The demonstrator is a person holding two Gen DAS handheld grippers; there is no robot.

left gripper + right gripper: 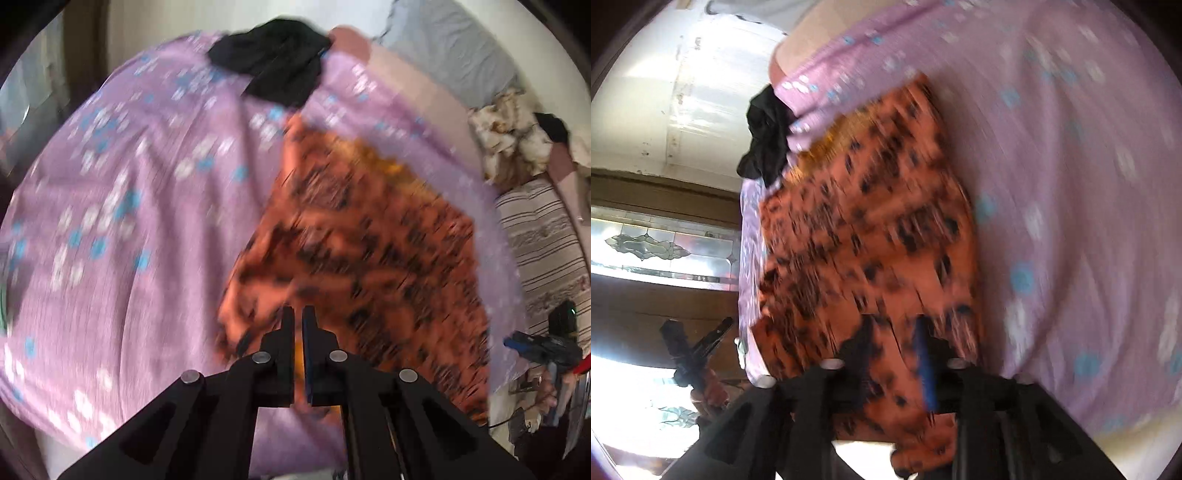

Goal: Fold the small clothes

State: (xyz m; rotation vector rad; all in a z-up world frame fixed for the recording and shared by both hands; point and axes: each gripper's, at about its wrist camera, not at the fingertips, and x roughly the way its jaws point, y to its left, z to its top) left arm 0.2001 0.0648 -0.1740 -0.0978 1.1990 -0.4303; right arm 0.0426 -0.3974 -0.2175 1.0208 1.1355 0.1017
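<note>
An orange garment with black spots [354,251] hangs over a purple flowered bedsheet [122,221]. My left gripper [298,314] is shut on the garment's lower edge. The same orange garment [864,236] fills the middle of the right wrist view, blurred by motion. My right gripper [894,328] has a fold of it between its jaws, which stand somewhat apart around the cloth. The other hand-held gripper shows small in each view: the right one in the left wrist view [543,347], the left one in the right wrist view [694,350].
A black garment [273,62] lies on the far part of the sheet, also seen in the right wrist view [764,136]. A grey pillow [454,48], a crumpled cream cloth [509,144] and a striped cloth [546,243] lie to the right. A stained-glass window [653,247] is at left.
</note>
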